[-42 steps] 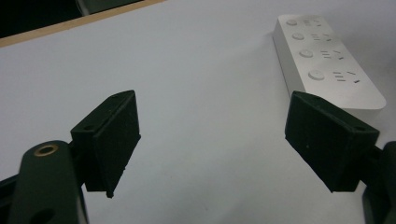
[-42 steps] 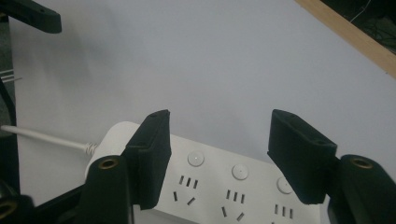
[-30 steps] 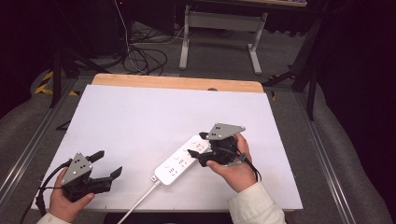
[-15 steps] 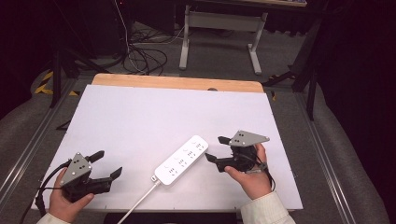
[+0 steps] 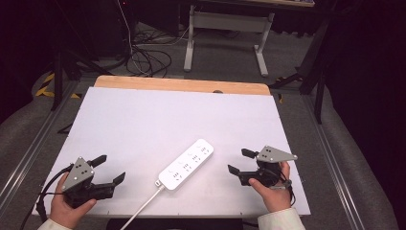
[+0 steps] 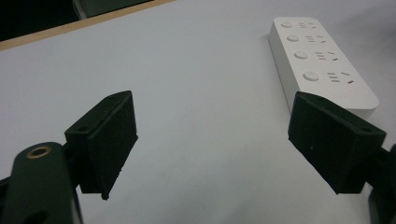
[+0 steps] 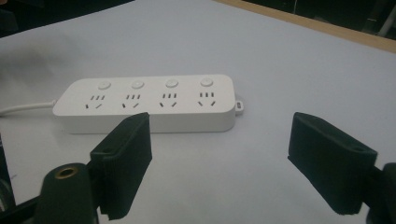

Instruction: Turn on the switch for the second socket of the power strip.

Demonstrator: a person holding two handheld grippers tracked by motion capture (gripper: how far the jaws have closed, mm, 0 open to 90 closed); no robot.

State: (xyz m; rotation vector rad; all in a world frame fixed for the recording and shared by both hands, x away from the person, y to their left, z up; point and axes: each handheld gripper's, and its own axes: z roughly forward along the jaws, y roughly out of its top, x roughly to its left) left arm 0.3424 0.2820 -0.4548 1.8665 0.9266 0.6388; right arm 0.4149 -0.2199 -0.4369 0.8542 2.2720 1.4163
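Between our two claws lies the power strip (image 5: 186, 164) flat on the white table (image 5: 158, 120), its cord (image 5: 141, 208) trailing toward us. We judge the placing done: nothing grips the strip, and what is left looks like drawing back. Our right claw (image 5: 241, 161) has just been opening, jaws wide apart with nothing between them, the strip near and ahead of its tips. Our left claw (image 5: 109, 168) also stands apart and empty, the strip off past its right jaw.
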